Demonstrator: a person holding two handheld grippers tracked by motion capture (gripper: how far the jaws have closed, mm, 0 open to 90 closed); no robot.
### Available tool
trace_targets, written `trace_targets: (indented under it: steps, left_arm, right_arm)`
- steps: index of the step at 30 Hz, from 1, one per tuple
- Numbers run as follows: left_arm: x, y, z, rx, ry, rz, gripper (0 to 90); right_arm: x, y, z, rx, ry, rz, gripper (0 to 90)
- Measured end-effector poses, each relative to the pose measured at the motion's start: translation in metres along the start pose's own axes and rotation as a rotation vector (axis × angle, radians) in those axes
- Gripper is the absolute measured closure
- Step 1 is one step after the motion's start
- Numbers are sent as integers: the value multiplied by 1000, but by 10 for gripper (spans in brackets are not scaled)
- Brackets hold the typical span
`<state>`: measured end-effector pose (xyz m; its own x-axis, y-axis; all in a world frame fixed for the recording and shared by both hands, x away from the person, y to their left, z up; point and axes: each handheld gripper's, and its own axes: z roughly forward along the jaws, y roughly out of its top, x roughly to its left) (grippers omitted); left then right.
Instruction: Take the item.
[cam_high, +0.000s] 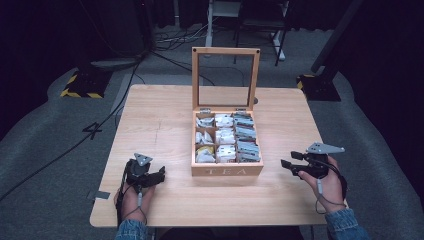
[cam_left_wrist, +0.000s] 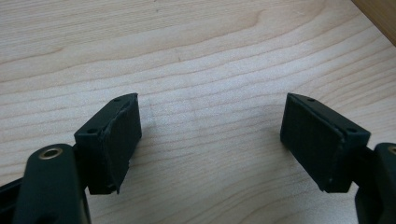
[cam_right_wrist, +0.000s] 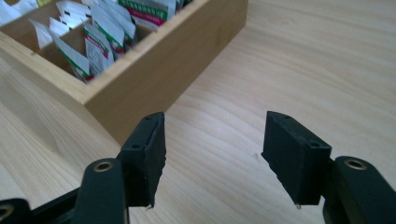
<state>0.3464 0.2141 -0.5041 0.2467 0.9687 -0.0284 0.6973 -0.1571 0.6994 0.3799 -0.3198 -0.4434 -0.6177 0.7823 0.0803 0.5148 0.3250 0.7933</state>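
Pale wooden worktop (cam_high: 160, 115) carried an open tea box (cam_high: 227, 170) of sachets (cam_high: 247, 145) at centre. Left claw (cam_high: 161, 174) rested wide and empty; right claw (cam_high: 286, 164), part-open and empty, hovered beside the box, seemingly poised to reach 1 sachet.

counter: light wooden counter (cam_high: 150, 115) | centre: open wooden tea box with nine compartments (cam_high: 227, 170), lid upright behind | inside: paper tea sachets (cam_high: 224, 136) in every compartment | left of box: left hand-held gripper (cam_high: 159, 175) on the counter | right of box: right hand-held gripper (cam_high: 289, 160), near its front corner
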Motion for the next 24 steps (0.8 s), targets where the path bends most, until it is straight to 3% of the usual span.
trace_targets:
  steps: [4, 10, 18, 21, 24]
  left_arm:
    - [0, 0, 0, 0, 0, 0, 210]
    - [0, 0, 0, 2, -2, 2, 210]
    - [-1, -3, -3, 0, -10, 4, 210]
    - [-1, -3, -3, -1, -8, 5, 210]
    - [0, -2, -2, 1, -5, 6, 209]
  right_arm:
    - [6, 17, -3, -8, 5, -34, 402]
    - [15, 36, -2, -1, 69, -59, 409]
    - [24, 56, 2, -15, 112, -74, 427]
    - [32, 68, 7, -41, 187, -49, 437]
    - [42, 77, 12, -46, 201, -70, 444]
